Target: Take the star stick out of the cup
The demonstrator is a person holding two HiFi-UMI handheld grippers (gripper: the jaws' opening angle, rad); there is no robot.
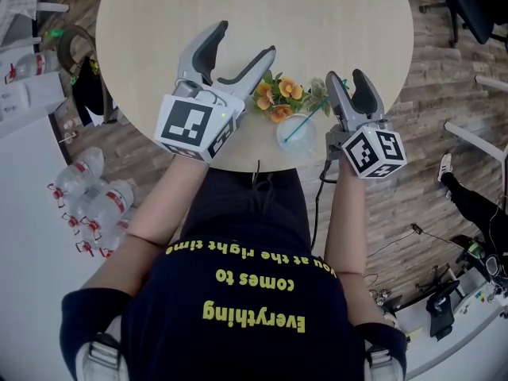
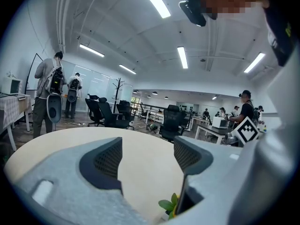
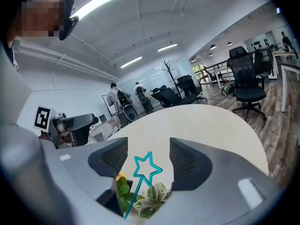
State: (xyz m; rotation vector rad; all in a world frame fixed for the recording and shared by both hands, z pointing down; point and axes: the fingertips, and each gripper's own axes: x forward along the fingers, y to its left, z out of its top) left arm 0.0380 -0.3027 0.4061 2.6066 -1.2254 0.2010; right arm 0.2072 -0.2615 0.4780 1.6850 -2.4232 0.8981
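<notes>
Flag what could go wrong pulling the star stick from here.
1. The cup sits by the table's near edge and the left tool isn't holding it; a slanted pull could tip it.
2. The right tool's open jaws flank the thin star stick with flowers close beside; leaves might get pinched too.
</notes>
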